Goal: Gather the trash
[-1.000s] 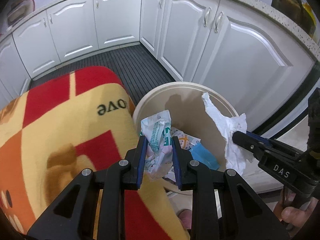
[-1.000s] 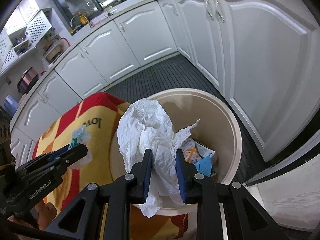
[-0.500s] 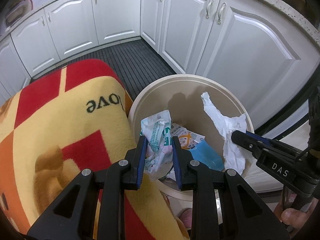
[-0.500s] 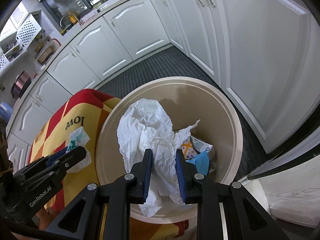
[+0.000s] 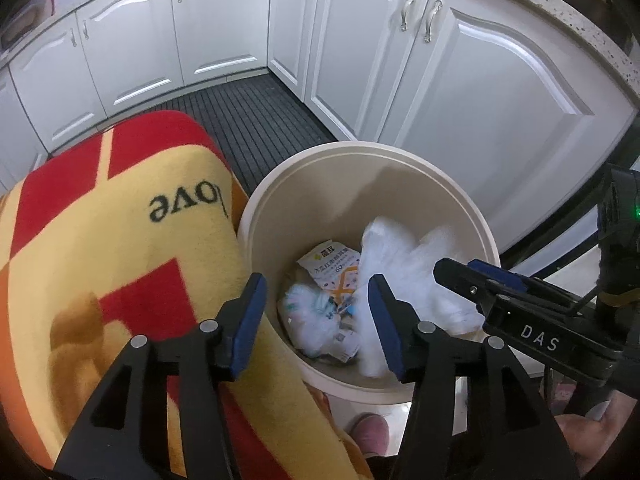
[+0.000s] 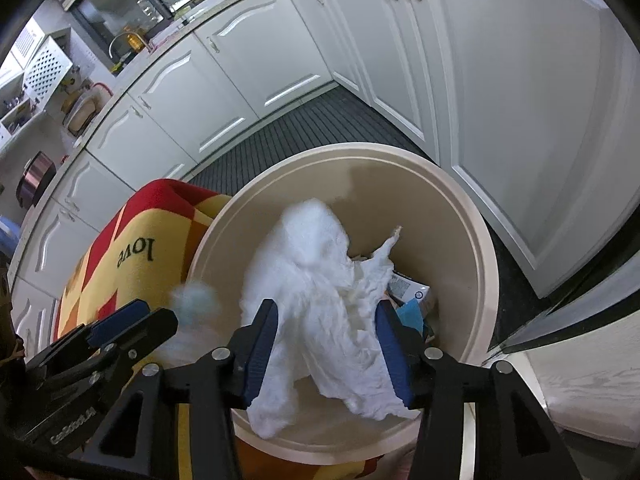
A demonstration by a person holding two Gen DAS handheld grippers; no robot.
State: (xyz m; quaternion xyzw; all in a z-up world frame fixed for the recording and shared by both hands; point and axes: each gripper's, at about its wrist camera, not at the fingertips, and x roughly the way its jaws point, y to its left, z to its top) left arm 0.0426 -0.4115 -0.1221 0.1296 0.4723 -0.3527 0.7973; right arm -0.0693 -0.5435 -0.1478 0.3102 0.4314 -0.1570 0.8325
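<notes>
One bin (image 5: 472, 216), two tools (image 5: 316, 316) (image 6: 326, 344), one blanket (image 5: 100, 248).

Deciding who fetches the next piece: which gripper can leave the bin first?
Left, probably. Both sets of jaws are open, but the wrapper below the left gripper is down in the bin, while the tissue hangs blurred between the right gripper jaws.

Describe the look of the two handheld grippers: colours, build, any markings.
Both are matte black plastic with two angular, cut-out fingers, silver pivot screws and blue pads. The left gripper reads "GenRobot.AI" in white on its side in the right wrist view. The right gripper carries white "DAS" lettering, and a green indicator light glows on its body.
</notes>
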